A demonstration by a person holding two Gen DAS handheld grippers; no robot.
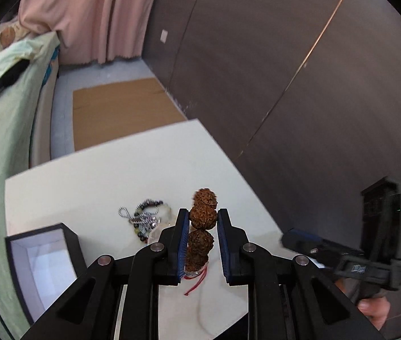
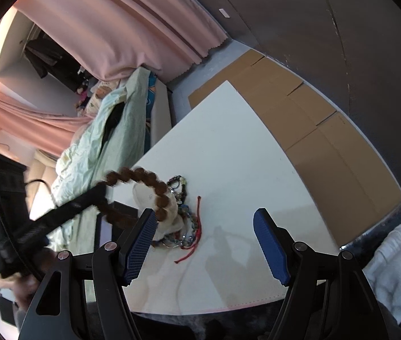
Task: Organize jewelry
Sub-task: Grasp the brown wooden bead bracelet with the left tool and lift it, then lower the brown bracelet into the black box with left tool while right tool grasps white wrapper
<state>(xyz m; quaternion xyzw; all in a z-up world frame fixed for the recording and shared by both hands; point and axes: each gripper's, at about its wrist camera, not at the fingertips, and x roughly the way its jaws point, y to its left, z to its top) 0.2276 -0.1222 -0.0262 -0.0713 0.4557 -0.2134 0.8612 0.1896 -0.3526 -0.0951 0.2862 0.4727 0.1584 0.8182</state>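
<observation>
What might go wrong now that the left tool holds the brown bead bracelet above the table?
The left tool pinches only one bead of the brown bead bracelet, so the hanging loop could slip out. Its lower beads hang close to the jewelry pile and may snag a chain or the red cord.

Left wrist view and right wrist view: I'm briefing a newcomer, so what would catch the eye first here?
The left hand-held gripper is shut on a bracelet of big knobbly brown beads, lifted above the white table. Behind it lies a tangled jewelry pile with a red cord, and an open black box stands left of it. The right hand-held gripper is open and empty.
</observation>
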